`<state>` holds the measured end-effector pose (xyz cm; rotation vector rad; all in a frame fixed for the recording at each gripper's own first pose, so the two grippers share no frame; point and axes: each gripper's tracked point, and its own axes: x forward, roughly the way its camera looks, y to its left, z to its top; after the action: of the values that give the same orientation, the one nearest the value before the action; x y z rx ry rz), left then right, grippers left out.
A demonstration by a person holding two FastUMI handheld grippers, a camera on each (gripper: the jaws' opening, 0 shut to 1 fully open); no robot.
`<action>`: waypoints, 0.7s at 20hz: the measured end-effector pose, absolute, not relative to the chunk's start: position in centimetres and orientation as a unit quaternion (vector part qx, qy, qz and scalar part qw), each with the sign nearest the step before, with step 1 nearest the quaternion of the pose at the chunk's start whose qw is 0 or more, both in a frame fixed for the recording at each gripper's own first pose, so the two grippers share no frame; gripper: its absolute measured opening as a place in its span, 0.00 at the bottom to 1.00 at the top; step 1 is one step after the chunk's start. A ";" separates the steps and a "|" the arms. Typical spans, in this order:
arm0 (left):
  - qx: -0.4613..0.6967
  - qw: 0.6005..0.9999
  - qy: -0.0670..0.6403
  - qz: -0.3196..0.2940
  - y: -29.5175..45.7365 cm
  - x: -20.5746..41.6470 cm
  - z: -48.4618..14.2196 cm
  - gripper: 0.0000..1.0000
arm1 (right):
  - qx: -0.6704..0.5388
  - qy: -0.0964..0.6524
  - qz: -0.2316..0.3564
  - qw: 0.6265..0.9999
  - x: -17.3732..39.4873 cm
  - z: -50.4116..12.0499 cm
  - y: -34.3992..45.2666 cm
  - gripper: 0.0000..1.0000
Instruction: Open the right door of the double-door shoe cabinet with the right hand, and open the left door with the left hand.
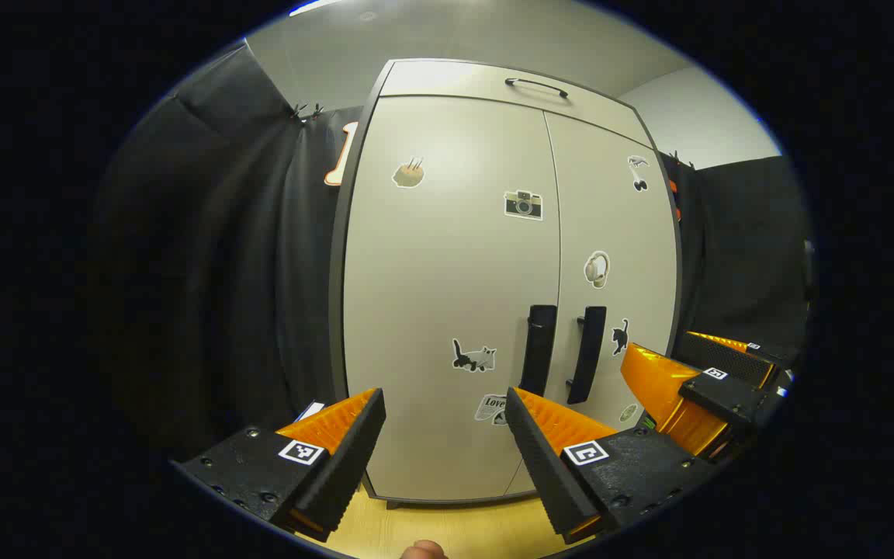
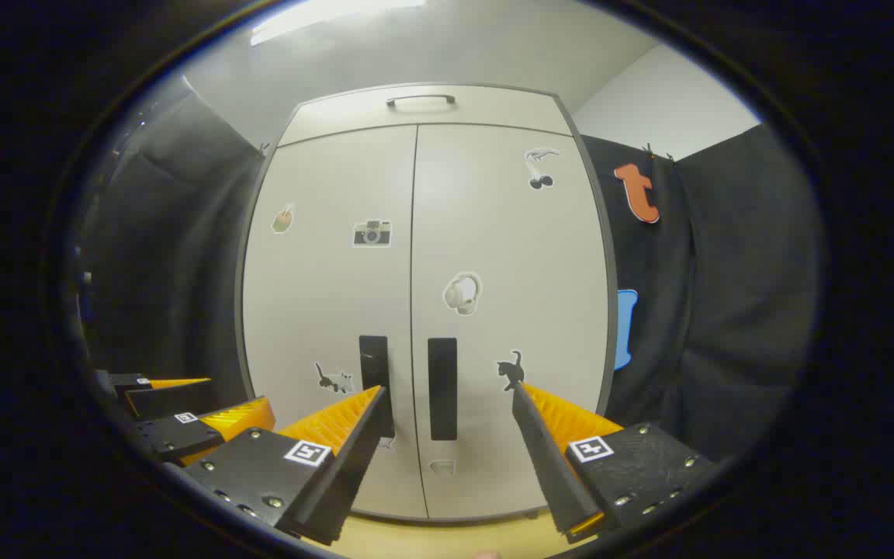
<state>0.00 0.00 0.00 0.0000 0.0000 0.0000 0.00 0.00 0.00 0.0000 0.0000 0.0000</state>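
I have the shoe cabinet (image 2: 424,310) standing upright on the pale wooden floor (image 1: 447,528), straight ahead of both tongs, its back against the black cloth wall. Both of its doors are closed: the left door (image 2: 330,310) and the right door (image 2: 509,310) meet flush at the centre seam, with a narrow top panel carrying a dark bar handle (image 2: 421,99) above them. The left door's handle (image 2: 373,373) and the right door's handle (image 2: 442,388) are dark vertical bars, just beside each other on either side of the seam, low on the doors. In the left gripper view my left tongs (image 1: 445,404) are spread wide, holding nothing and apart from the cabinet, aimed at the lower part of the left door. In the right gripper view my right tongs (image 2: 447,396) are likewise spread wide and hold nothing, with the two handles showing between their fingers. From the left gripper view the right tongs appear off to the right, in front of the cabinet's lower right corner. Small stickers dot both doors, among them a camera sticker (image 2: 372,233) on the left door.
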 end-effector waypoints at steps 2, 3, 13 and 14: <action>0.002 1.000 0.002 -0.002 -0.2 0.2 -0.1 0.96 | 0.004 -0.001 -0.003 1.000 0.0 0.1 -0.1 0.96; 0.003 1.000 0.002 0.000 -0.1 0.3 -0.1 0.96 | 0.005 -0.002 -0.001 1.000 0.0 0.2 -0.1 0.96; 0.006 1.000 -0.003 0.025 1.9 0.0 0.0 0.96 | 0.001 0.012 0.000 1.000 1.0 -0.5 0.4 0.96; 0.006 1.000 -0.002 0.027 2.1 0.0 0.0 0.96 | 0.001 0.012 0.001 1.000 1.1 -0.6 0.5 0.96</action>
<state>-0.03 2.10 0.03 0.0112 -0.0049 0.0534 1.07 0.55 -0.65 0.0013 0.0249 0.0013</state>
